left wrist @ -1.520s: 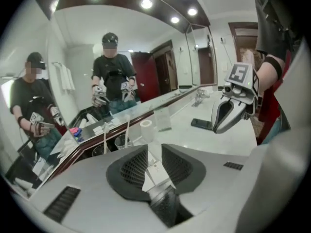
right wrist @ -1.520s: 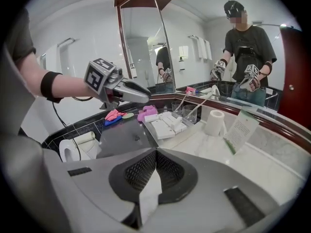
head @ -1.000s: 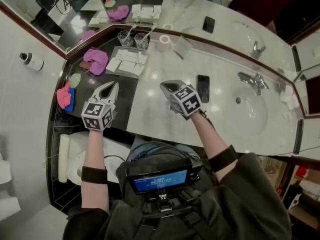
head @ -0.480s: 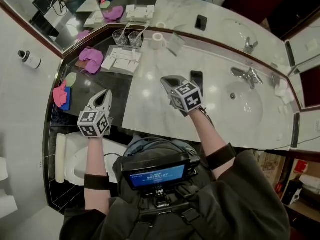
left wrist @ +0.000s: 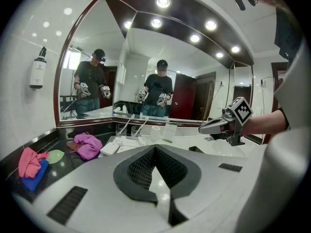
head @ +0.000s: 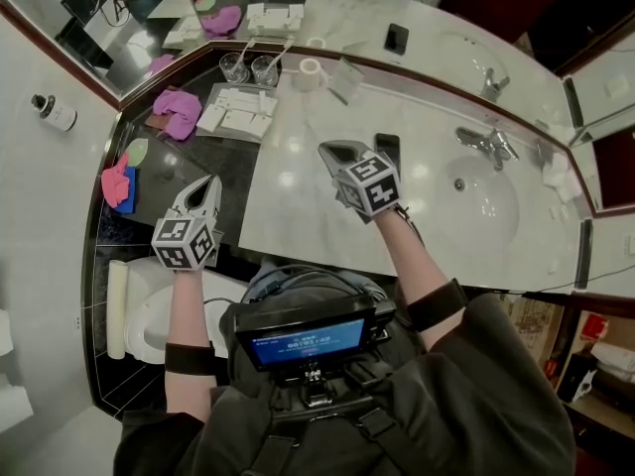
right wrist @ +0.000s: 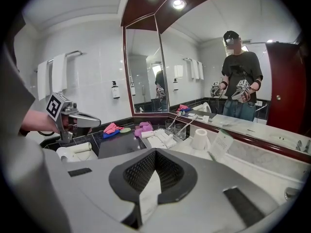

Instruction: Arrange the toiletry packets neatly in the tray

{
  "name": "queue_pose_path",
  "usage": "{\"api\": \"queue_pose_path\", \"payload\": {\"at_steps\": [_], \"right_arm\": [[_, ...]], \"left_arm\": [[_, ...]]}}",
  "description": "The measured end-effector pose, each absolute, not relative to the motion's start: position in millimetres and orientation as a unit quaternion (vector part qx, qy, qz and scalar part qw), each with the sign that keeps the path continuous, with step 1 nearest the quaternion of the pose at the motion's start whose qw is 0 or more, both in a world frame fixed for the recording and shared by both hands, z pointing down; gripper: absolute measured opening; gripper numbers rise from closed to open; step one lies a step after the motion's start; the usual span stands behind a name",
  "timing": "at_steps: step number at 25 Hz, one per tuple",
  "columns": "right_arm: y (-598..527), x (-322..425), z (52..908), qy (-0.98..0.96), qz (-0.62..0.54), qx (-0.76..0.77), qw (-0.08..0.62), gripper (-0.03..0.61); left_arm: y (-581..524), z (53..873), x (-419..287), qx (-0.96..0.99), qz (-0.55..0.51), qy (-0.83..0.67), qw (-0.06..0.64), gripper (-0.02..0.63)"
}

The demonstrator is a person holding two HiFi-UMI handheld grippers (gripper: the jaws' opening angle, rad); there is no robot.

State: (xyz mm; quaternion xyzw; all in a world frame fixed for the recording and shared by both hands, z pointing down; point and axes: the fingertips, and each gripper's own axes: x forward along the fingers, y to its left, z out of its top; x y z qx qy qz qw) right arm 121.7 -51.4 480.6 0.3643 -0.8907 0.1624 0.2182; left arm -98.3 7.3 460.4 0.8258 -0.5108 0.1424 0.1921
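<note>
A clear tray (head: 212,98) holding several white toiletry packets (head: 238,119) lies on the dark counter near the mirror corner. The tray (left wrist: 111,141) and its packets (right wrist: 158,139) also show in the two gripper views. My left gripper (head: 210,182) hovers over the dark counter's near part, well short of the tray, shut with nothing in it. To its right, over the white marble, my right gripper (head: 328,151) is also shut and empty. The left gripper view shows the right gripper (left wrist: 214,126), and the right gripper view shows the left gripper (right wrist: 90,119).
A purple cloth (head: 179,107) lies left of the tray, with two glasses (head: 248,67) behind it. A paper roll (head: 306,72) and a card (head: 345,82) stand by the mirror. A phone (head: 389,147) lies near the sink (head: 476,201). Pink and blue cloths (head: 117,184) lie at the far left.
My left gripper has drawn back a little from the tray toward the counter's near edge and rolled slightly. The right gripper has lifted slightly. Both stay shut.
</note>
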Motion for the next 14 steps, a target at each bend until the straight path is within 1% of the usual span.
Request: {"api": "queue_pose_path", "payload": {"at_steps": [14], "right_arm": [[-56.6, 117.6, 486.5, -0.893, 0.169, 0.354, 0.219, 0.008]], "left_arm": [[6.6, 461.8, -105.9, 0.821, 0.142, -0.516, 0.199, 0.000]]}}
